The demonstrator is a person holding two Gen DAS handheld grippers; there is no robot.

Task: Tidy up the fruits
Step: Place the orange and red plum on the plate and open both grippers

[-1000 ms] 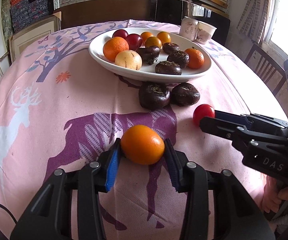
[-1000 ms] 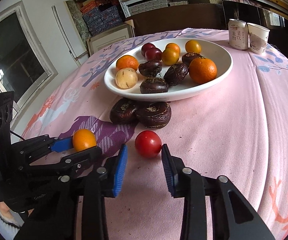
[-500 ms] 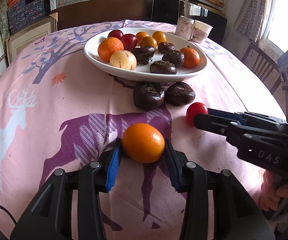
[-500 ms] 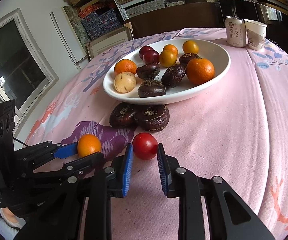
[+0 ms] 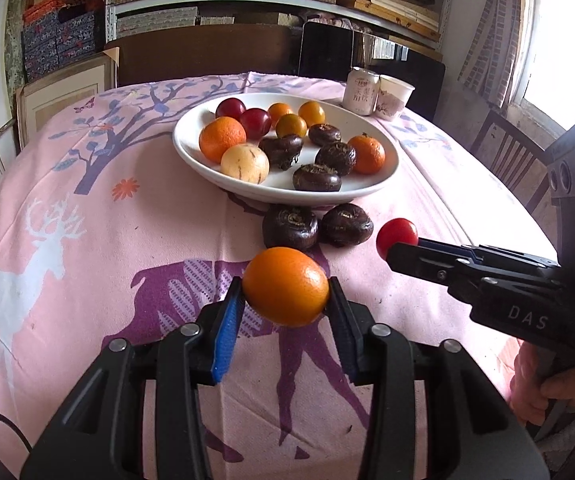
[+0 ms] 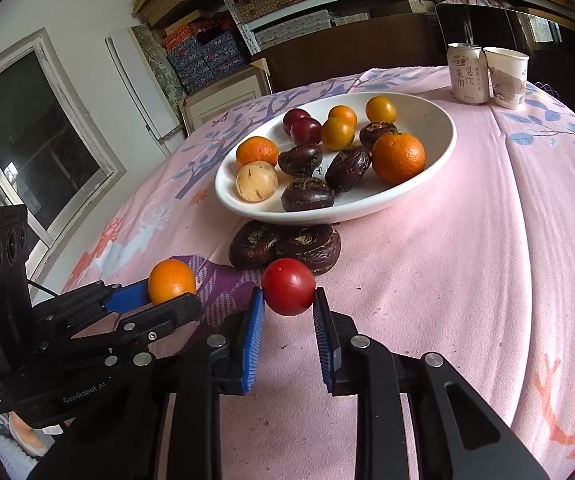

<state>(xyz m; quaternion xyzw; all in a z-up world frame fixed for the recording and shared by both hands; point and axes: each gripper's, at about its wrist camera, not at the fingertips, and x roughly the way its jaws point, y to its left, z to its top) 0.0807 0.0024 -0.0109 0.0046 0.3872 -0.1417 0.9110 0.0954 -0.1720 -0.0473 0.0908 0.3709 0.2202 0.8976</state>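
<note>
My left gripper is shut on an orange just over the pink cloth, in front of the white plate. The jaws of my right gripper are closing, and its blue pads press a red tomato between them. The left wrist view shows that tomato at the tip of the right gripper. In the right wrist view, the orange sits in the left gripper. The plate holds oranges, small tomatoes, a pale round fruit and dark water chestnuts.
Two dark water chestnuts lie on the cloth between the plate and both grippers. A drink can and a paper cup stand behind the plate. A wooden chair stands at the table's right.
The right gripper's jaws went from standing apart around the tomato to pressing on it. The left gripper kept its hold on the orange, and both views tilted up slightly.
</note>
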